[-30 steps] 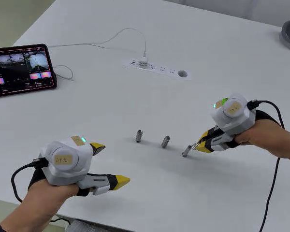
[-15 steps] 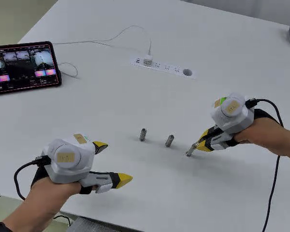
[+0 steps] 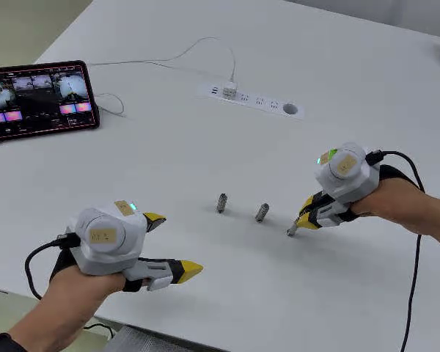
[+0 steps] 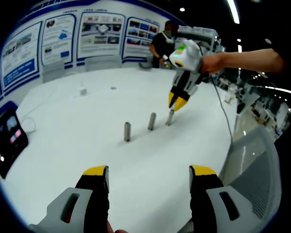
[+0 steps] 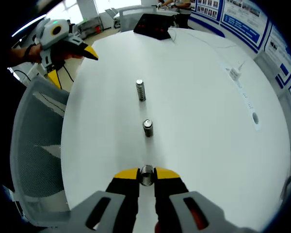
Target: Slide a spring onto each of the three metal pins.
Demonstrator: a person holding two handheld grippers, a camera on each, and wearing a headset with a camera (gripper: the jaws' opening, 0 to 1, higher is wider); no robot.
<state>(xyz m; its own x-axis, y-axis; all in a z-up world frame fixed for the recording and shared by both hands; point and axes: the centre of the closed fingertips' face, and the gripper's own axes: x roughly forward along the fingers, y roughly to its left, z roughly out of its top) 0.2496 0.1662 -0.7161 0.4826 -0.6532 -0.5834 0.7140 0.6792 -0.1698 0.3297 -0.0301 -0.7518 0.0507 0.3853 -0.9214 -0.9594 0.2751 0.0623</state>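
Observation:
Three short metal pins stand in a row on the white table. The left pin [image 3: 221,203] [image 5: 141,90] and the middle pin [image 3: 262,213] [image 5: 148,127] each wear a coiled spring. My right gripper [image 3: 306,218] [image 5: 146,174] is shut on a spring [image 5: 146,175], right at the top of the tilted right pin [image 3: 292,230] [image 4: 170,117]. My left gripper [image 3: 172,244] [image 4: 149,171] hovers open and empty near the table's front edge, well to the left of the pins.
A tablet [image 3: 38,97] with a lit screen lies at the far left. A white power strip [image 3: 257,101] with a cable lies behind the pins. A grey mesh chair [image 5: 36,145] stands at the table's edge.
My right gripper has closed in on the right pin with the spring, so less spring shows between them. The left gripper has stayed where it was; the head camera has shifted.

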